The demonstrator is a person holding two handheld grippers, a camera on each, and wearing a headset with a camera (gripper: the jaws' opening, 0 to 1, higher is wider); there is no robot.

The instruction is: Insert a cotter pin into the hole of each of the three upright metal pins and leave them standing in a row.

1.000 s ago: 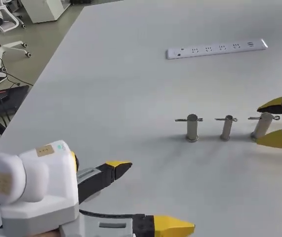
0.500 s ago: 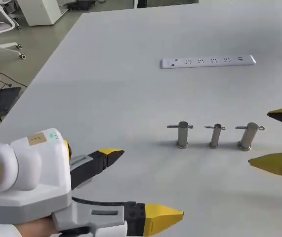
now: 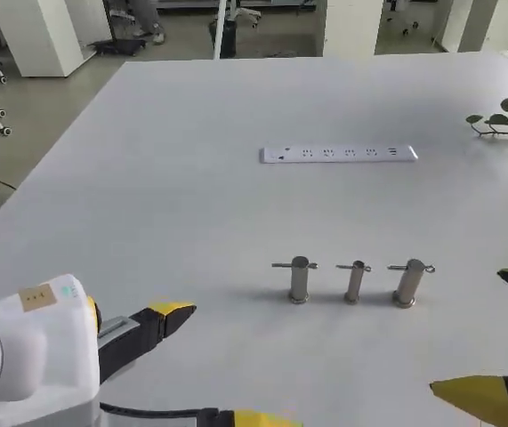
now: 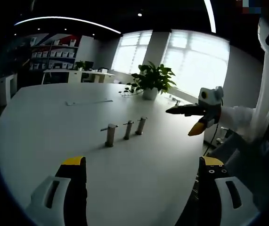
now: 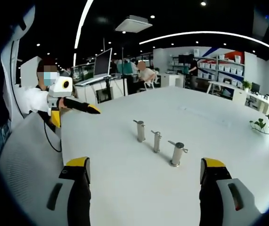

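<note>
While the left gripper (image 4: 142, 162) and right gripper (image 5: 145, 163) gape empty, three metal pins (image 3: 354, 283) stand on the white office table (image 3: 191, 205).

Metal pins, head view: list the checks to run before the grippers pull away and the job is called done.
1. Left metal pin, middle metal pin and right metal pin upright: ok.
2. All three in one row on the table: ok.
3. Cotter pins through the top of each: ok.
4. Left gripper and right gripper open, holding nothing: ok.
5. Both grippers apart from the row: ok.
6. Each cotter pin pushed fully home: cannot tell, too small.
</note>
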